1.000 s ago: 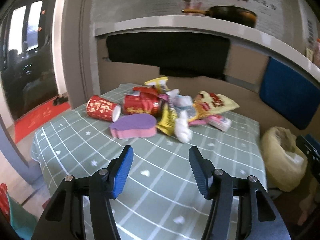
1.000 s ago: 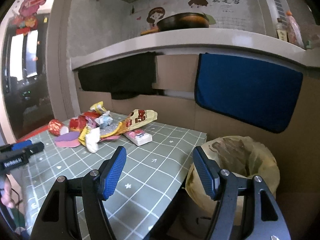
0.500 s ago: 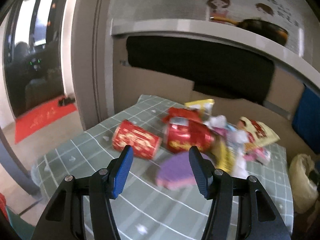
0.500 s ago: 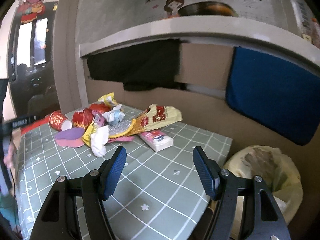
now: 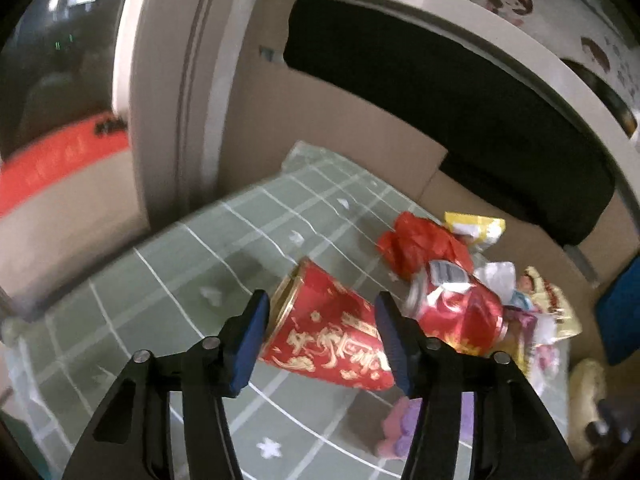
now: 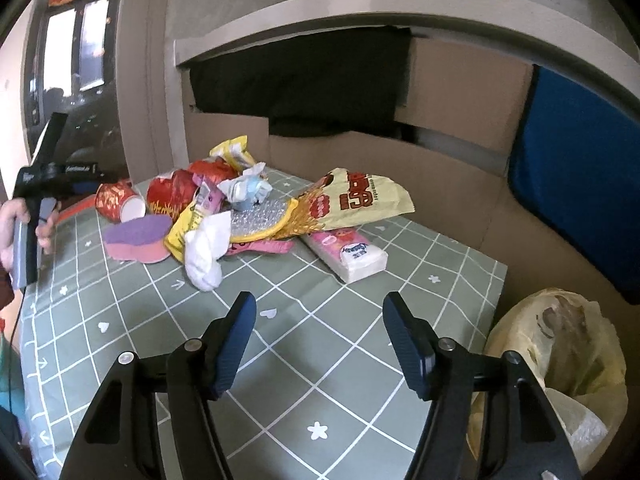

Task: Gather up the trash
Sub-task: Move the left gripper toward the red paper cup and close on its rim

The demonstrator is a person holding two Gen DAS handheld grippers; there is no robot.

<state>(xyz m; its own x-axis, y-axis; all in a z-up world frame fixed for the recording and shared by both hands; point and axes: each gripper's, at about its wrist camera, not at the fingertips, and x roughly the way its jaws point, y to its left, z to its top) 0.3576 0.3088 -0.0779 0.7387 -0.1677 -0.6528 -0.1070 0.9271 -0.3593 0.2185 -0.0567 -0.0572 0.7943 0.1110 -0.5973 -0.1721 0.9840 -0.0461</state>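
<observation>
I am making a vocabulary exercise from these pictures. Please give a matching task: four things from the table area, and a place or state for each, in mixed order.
Things:
1. red paper cup
2. tissue pack
3. yellow trash bag
4. purple sponge

Places or states:
a. beside the table, open
b. between the left gripper fingers, on its side
c. flat, at the pile's left
d. at the pile's right

Pairs: 1-b, 2-d, 3-a, 4-c

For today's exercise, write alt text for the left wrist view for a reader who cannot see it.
The left gripper, jaws apart, brackets a red paper cup lying on its side on a green grid tablecloth. Beyond it sit a crushed red can and snack wrappers.
</observation>
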